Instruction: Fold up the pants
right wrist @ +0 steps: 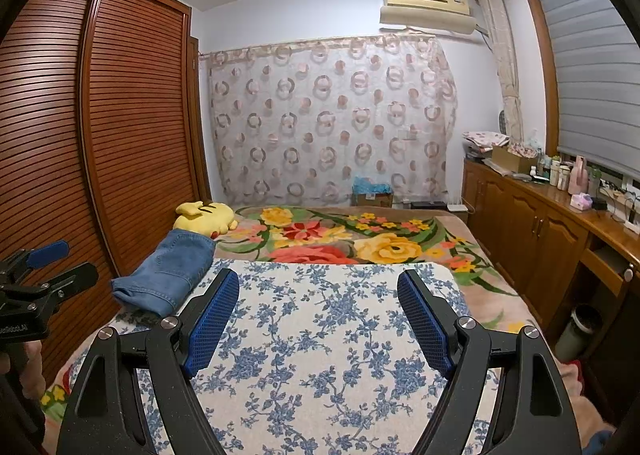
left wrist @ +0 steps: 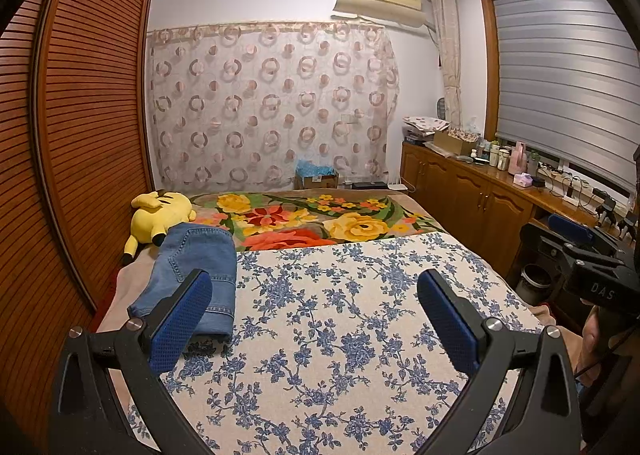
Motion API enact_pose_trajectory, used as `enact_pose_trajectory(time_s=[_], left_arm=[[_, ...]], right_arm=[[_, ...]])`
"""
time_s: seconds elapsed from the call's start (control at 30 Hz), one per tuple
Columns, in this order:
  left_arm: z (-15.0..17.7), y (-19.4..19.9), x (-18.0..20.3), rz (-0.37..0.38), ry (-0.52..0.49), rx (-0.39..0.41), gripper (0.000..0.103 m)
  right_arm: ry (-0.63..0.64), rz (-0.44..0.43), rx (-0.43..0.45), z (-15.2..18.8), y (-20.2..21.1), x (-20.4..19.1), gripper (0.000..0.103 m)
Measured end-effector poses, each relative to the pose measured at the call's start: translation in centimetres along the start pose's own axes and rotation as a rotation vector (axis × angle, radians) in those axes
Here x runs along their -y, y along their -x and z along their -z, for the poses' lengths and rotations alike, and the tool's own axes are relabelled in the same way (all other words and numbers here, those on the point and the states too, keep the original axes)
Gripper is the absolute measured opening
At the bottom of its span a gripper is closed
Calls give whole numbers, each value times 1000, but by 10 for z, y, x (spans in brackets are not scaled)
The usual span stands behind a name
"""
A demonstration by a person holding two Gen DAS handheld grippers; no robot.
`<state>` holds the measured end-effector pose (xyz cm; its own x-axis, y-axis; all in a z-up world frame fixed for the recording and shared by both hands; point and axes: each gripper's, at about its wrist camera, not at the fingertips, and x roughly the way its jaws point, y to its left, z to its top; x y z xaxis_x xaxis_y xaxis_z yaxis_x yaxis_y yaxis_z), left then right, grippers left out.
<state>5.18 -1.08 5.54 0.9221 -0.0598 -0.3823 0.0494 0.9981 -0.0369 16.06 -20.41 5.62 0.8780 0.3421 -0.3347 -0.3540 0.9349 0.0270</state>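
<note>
The pants [left wrist: 192, 271] are blue denim jeans, already lying in a compact folded bundle at the left edge of the bed, half on the blue-flowered sheet [left wrist: 340, 315] and just in front of a yellow plush toy [left wrist: 160, 215]. Denim of this kind is judged moderately heavy, limp rather than stiff, and rough enough not to slip between textured pads; it is not fragile. The stacked layers are likely to slide on one another if lifted by a single ply, so the recommended hold is on the thick hemmed edge nearest the camera or on the waistband end, with the pads pinching through all layers. The left gripper [left wrist: 316, 319] has its jaws spread wide with nothing between them and hovers above the sheet, its left finger overlapping the bundle in view only. The right gripper [right wrist: 318, 315] is likewise wide apart and empty, over the middle of the sheet. The sheet lies flat and smooth over a soft floral blanket [right wrist: 360, 239], giving a yielding work surface. A louvred wardrobe [right wrist: 100, 115] stands close on the left; a wooden cabinet [right wrist: 540, 223] runs along the right under a window blind.
</note>
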Motion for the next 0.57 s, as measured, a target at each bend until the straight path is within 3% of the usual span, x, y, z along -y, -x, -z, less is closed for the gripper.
enact_pose_trajectory(time_s=[0.57], left_arm=[[1,0,0,-1,0,1,103]], right_arm=[[-4,-3,1,-1,1,1,83]])
